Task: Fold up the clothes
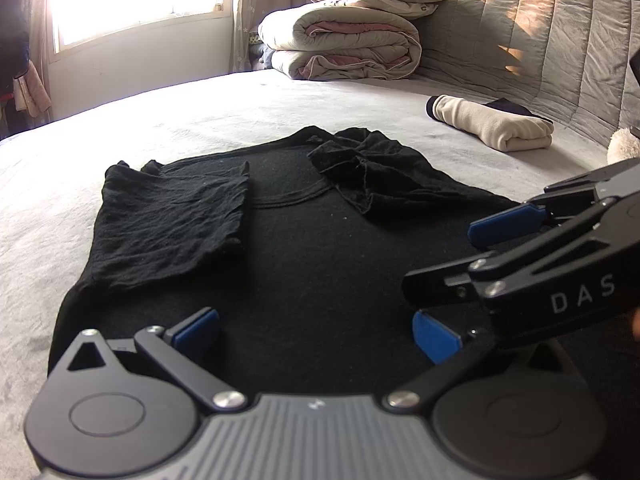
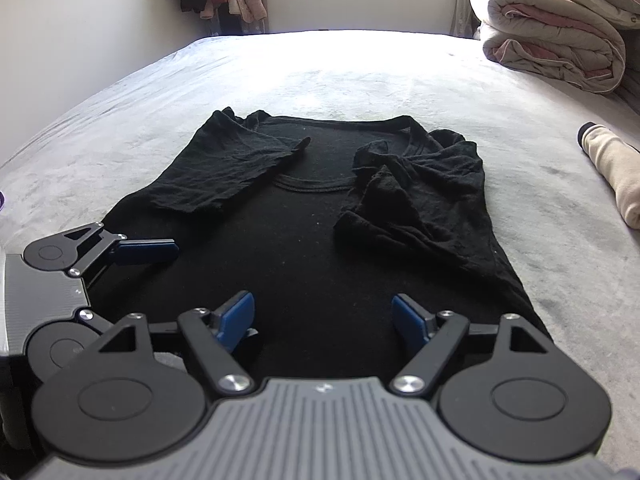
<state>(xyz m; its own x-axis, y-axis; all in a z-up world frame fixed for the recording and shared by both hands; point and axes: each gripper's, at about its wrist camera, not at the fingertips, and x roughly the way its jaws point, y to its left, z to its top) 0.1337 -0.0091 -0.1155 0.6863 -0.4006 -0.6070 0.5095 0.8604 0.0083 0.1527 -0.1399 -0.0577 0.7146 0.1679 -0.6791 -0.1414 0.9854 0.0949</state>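
Left wrist view: my right gripper (image 1: 452, 272) reads "DAS", jaws apart, nothing between. My left gripper (image 1: 316, 328) jaws apart, over the black shirt (image 1: 288, 248) lying flat on the bed (image 1: 240, 112), sleeves folded in.

Right wrist view: shirt directly under and ahead of both spread claws.

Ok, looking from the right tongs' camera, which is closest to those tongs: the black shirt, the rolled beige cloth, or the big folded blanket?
1. Black shirt: lies right under the right tongs.
2. Rolled beige cloth: farther off, at the right edge.
3. Big folded blanket: farthest, at the top right.
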